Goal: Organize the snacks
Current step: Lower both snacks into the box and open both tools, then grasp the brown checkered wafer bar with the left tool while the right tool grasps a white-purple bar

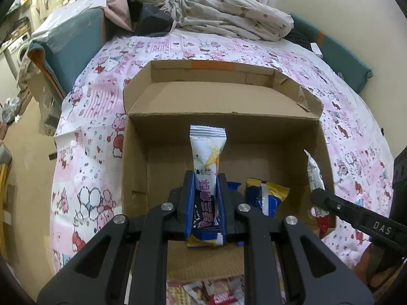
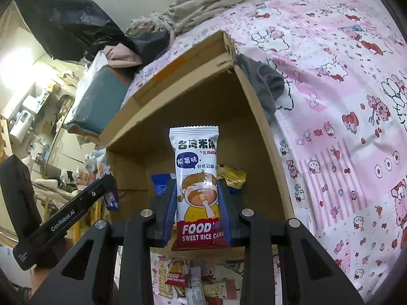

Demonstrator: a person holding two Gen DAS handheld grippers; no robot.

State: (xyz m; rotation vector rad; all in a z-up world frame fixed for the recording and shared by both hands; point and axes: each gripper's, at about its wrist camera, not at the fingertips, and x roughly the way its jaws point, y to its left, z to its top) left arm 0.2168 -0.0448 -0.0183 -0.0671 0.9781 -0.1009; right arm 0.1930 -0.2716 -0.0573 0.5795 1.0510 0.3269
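An open cardboard box lies on the bed and also shows in the right wrist view. My left gripper is shut on a white and purple snack packet, held upright over the box. My right gripper is shut on a white sweet rice cake packet, also over the box. In the left wrist view the right gripper enters at the right edge with its packet. A blue and yellow snack packet lies inside the box.
Several loose snack packets lie on the pink cartoon bedsheet in front of the box, seen also in the right wrist view. Crumpled bedding and a teal cushion sit behind the box.
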